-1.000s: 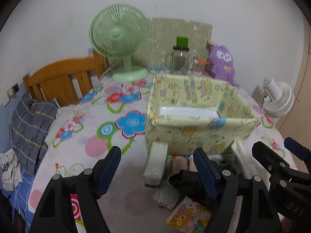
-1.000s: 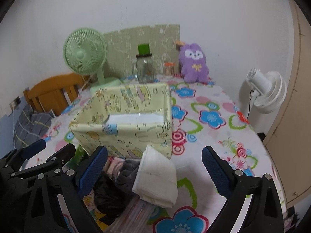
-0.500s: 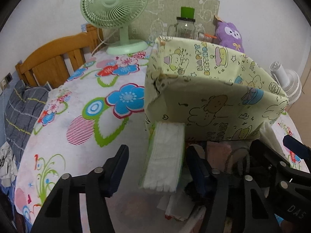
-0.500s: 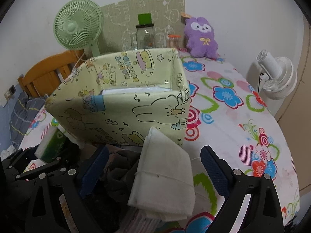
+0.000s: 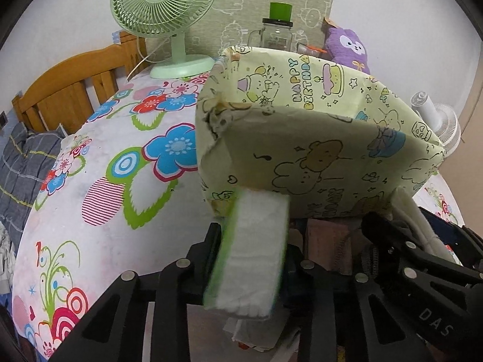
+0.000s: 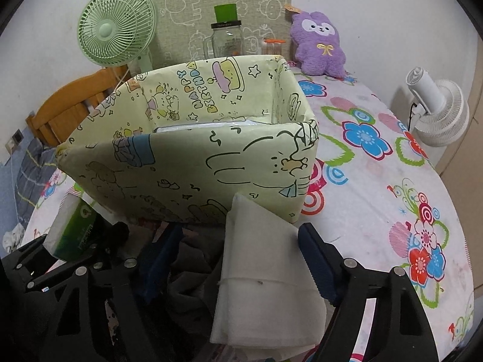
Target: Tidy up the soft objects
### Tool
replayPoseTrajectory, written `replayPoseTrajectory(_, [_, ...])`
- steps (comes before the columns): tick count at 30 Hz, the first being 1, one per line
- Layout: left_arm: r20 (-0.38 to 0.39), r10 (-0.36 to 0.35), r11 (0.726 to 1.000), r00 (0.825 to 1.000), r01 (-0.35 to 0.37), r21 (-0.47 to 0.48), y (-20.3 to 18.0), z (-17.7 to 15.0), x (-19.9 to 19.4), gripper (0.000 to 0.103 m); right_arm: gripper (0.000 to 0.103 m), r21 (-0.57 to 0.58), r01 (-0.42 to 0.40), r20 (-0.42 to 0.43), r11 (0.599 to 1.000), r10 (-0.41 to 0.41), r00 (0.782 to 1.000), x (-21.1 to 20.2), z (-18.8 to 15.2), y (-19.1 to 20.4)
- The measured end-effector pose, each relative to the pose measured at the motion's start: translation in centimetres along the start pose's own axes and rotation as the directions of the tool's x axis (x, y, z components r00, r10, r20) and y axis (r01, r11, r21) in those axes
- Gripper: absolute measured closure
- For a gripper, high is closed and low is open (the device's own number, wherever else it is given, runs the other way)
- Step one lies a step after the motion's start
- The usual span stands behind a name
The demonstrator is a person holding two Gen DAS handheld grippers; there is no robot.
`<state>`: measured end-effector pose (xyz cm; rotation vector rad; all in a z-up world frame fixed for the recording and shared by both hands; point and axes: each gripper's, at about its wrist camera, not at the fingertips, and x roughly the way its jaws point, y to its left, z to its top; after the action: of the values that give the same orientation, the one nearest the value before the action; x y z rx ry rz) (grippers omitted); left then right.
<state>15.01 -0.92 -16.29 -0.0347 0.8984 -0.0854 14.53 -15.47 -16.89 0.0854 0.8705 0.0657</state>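
A green-and-white tissue pack (image 5: 253,250) is held on edge between the fingers of my left gripper (image 5: 252,247), which is shut on it, just in front of the yellow cartoon-print box (image 5: 317,150). The pack also shows in the right wrist view (image 6: 72,229). My right gripper (image 6: 232,259) has closed in around a folded white cloth (image 6: 265,277) and dark clothing (image 6: 193,268) in front of the box (image 6: 193,163). Its right pad (image 6: 314,259) touches the cloth. A flat white item (image 6: 208,126) lies inside the box.
A green fan (image 5: 163,9), a glass jar (image 5: 276,33) and a purple plush (image 6: 317,45) stand at the table's back. A white fan (image 6: 437,111) is off the right edge. A wooden headboard (image 5: 69,90) and grey bedding (image 5: 24,166) lie to the left. A flowered tablecloth (image 6: 377,181) covers the table.
Both grippers have moved forward and down to the pile. The left one has shut on the tissue pack. The right one's fingers have narrowed around the white cloth.
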Motion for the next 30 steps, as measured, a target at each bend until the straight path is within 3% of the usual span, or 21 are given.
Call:
replayPoseTrajectory(11, [0.017, -0.022, 1.000, 1.000, 0.022, 0.022, -0.8, 0.3, -0.9, 0.080, 0.038, 0.050, -0.052, -0.019, 0.997, 0.053, 0.998, -0.3, 0.3, -0.5])
replayPoseTrajectory(24, [0.047, -0.032, 0.999, 0.998, 0.030, 0.038, -2.0, 1.2, -2.3, 0.080, 0.039, 0.067, -0.048, 0.013, 0.997, 0.047, 0.999, -1.7, 1.1, -1.4])
replayPoseTrajectory(26, [0.047, -0.038, 0.998, 0.998, 0.036, 0.045, -2.3, 1.2, -2.3, 0.080, 0.055, 0.064, -0.052, -0.003, 0.997, 0.053, 0.999, -1.4, 1.1, -1.4])
replayPoseTrajectory(30, [0.046, -0.046, 0.997, 0.998, 0.043, 0.059, -2.9, 1.2, -2.4, 0.080, 0.062, 0.051, -0.060, 0.009, 0.997, 0.060, 0.998, -1.8, 1.2, -1.2])
